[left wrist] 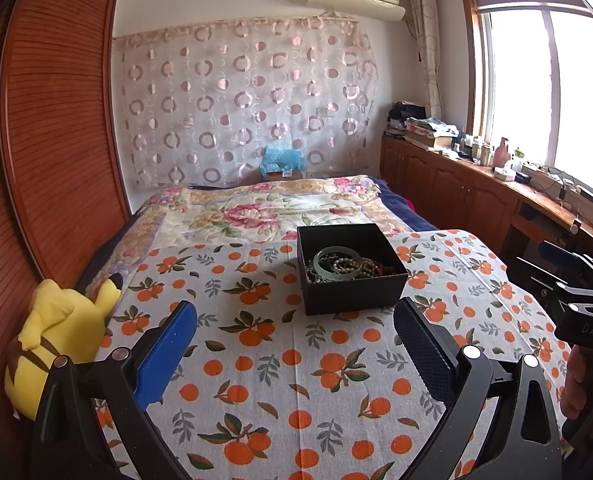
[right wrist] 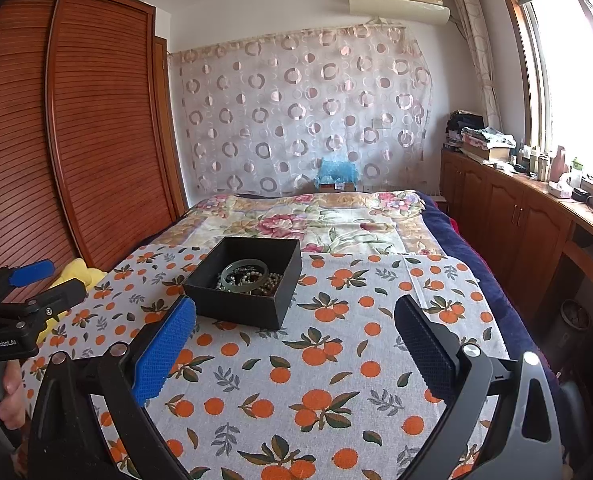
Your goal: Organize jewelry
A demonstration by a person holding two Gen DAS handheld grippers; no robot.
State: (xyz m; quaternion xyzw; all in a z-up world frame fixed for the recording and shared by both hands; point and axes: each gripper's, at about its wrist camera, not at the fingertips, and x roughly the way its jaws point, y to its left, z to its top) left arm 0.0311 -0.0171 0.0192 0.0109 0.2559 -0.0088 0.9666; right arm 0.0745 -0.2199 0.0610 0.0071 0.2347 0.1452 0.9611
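Jewelry [left wrist: 342, 266] heaped in upright open-topped black box [left wrist: 352, 292], both grippers [left wrist: 294, 330] [right wrist: 294, 330] spread, empty.

**What I cannot make out**

The beads tangled in the black box [left wrist: 352, 280] under the green bangle [left wrist: 338, 263] are too small for me to separate into pieces. Its near wall hides the box floor. My left hand [right wrist: 6, 396] and right hand [left wrist: 584, 384] are cut off by the edges. The bottles on the far right sill [left wrist: 476, 148] blur together.
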